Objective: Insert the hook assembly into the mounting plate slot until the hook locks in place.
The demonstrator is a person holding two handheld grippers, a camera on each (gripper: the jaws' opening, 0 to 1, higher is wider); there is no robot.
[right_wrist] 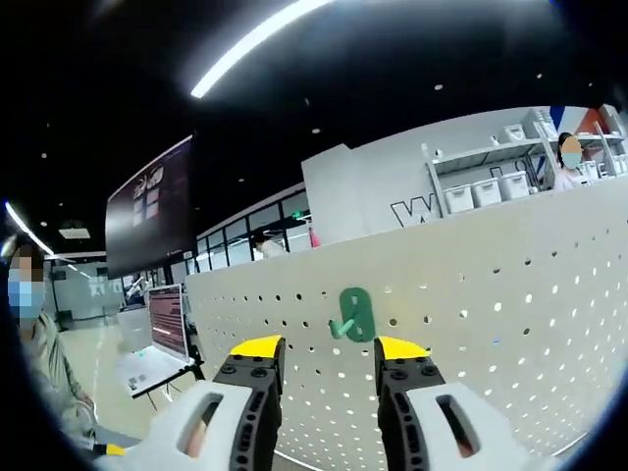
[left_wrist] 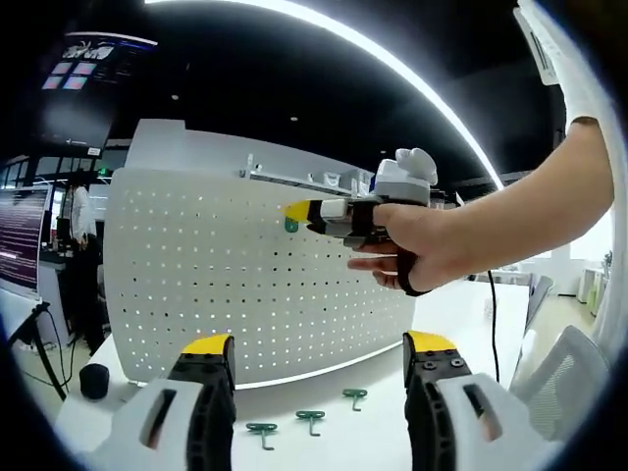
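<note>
- The right gripper point(right_wrist: 327, 355) has its jaws parted and holds nothing; the gap between its yellow tips frames a green hook point(right_wrist: 355, 315) sitting on the pegboard point(right_wrist: 471, 324) just past them.
- In the left gripper view, the right gripper point(left_wrist: 299, 211) is up at the pegboard point(left_wrist: 196, 275), held in a hand point(left_wrist: 417, 245), with the hook point(left_wrist: 291, 226) just under its yellow tip.
- Whether the hook is locked into its holes or only resting there, I cannot tell; it looks slightly tilted.
- The left gripper point(left_wrist: 319, 353) is wide open and empty, hanging low before the pegboard above the tabletop point(left_wrist: 343, 437).
- Three spare hooks lie on the tabletop in a row: one point(left_wrist: 262, 430), a second point(left_wrist: 311, 418), and a third point(left_wrist: 354, 395), all well apart from the mounted one.
- Risk: if the hook is only half seated, backing away could let it drop out of the holes and fall to the tabletop, perhaps out of sight.
- Risk: pushing again with open jaws could skew the hook or knock it sideways, because nothing clamps it.
- Risk: the pegboard seems free-standing, so a hard push might shift or tip it.
- Writing: a large "W" shows on the far wall point(right_wrist: 412, 208) in the right gripper view; the screens' text is too small to read.
</note>
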